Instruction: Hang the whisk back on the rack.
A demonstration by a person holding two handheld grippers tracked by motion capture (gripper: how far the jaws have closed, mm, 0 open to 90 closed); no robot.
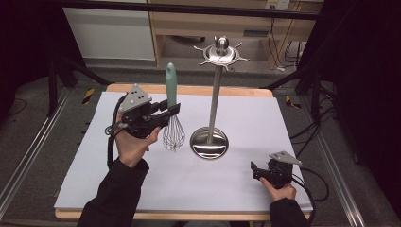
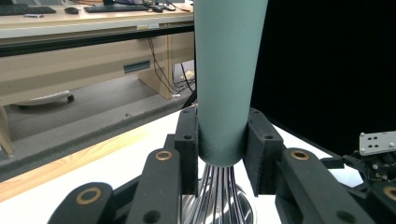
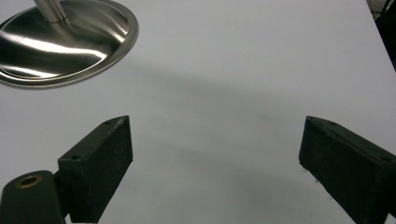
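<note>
Two hand-held grippers work over a white-topped counter, each in a hand reaching out of a dark sleeve. At the left of the high view, the left hand-held gripper is raised above the surface and clamped on a whisk, which stands upright with its pale green handle pointing up and its wire loops hanging just above the white sheet. The left gripper view shows the two black jaws pressed against either side of the handle's lower end, directly above the point where the steel wires emerge.

Just right of the whisk stands a polished steel utensil stand: a round dished base resting on the counter, a slim vertical pole, and a crown of short hooks topped by a ball knob. The whisk's wires hang near the base's left edge but apart from it.

Further right, near the counter's front corner, the right hand-held gripper sits low over the white surface, well apart from the stand. In the right gripper view its jaws are spread wide with nothing between them, bare white sheet below, and the stand's shiny base lies ahead at upper left.

Beyond the counter, a light wooden desk and trailing cables sit on grey floor.
</note>
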